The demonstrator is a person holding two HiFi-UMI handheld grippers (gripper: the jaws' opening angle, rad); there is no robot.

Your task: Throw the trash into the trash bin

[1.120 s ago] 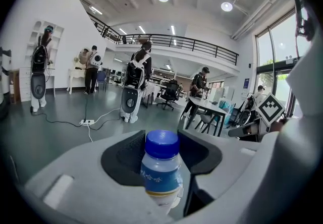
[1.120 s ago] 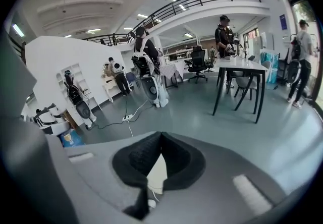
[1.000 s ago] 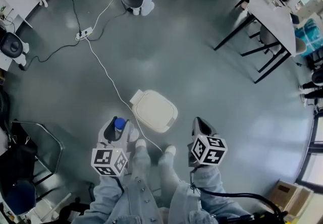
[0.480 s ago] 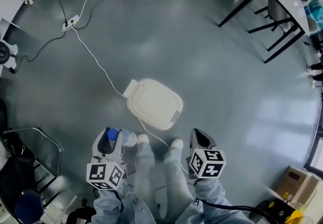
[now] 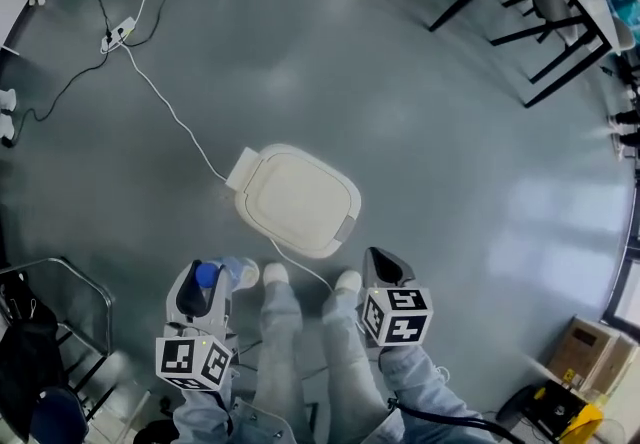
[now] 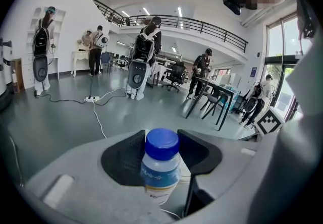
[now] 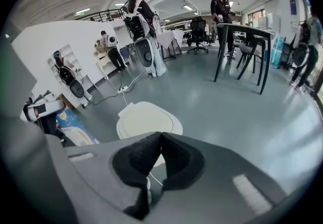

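bin [image 5: 295, 200]: on the floor, just ahead of both grippers, lid down. the lid is judged to need raising before any release; the inside is hidden, and no pedal can be made out for sure.
right gripper [image 5: 381, 270]: jaws pressed together, nothing held; best freed for the lid.
left gripper [image 5: 205, 282]: clamped on the bottle [image 6: 160, 165], near the bin's edge; to be carried over the opening, then released.
bottle: blue cap up; base hidden by the jaws, label blurred.
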